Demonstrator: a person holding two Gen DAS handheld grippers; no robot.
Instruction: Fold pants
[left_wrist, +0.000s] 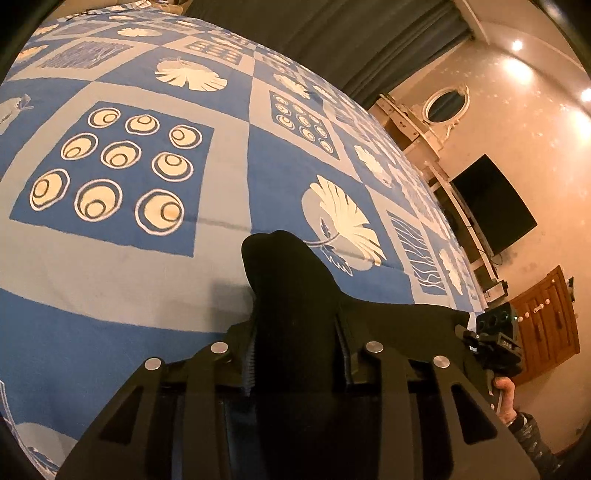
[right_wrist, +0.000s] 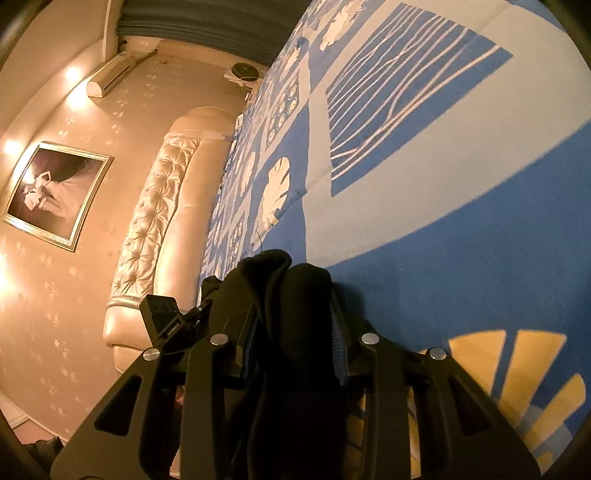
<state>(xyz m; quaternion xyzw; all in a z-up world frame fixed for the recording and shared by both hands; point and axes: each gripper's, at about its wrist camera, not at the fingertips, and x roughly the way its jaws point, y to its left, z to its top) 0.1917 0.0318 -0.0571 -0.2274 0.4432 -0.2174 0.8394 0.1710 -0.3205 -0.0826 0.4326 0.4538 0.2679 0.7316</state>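
Both grippers pinch bunched black pants (left_wrist: 291, 295): the left gripper (left_wrist: 295, 354) and the right gripper (right_wrist: 295, 332) each clamp a fold above the bed's blue patterned bedspread (left_wrist: 147, 266). Farther off stand a tufted headboard (right_wrist: 155, 206), a wall television (left_wrist: 495, 206) and dark curtains (left_wrist: 332, 37).

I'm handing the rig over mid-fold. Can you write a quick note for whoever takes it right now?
Left claw: shut on the black pants, fabric bunched between its fingers.
Right claw: shut on the same pants, also bunched.
Both hold the cloth over the blue patterned bedspread.
Done: both ends gripped and lifted.
Left: how far the fold has gone cannot be told; lay the pants flat, bring the halves together, release.
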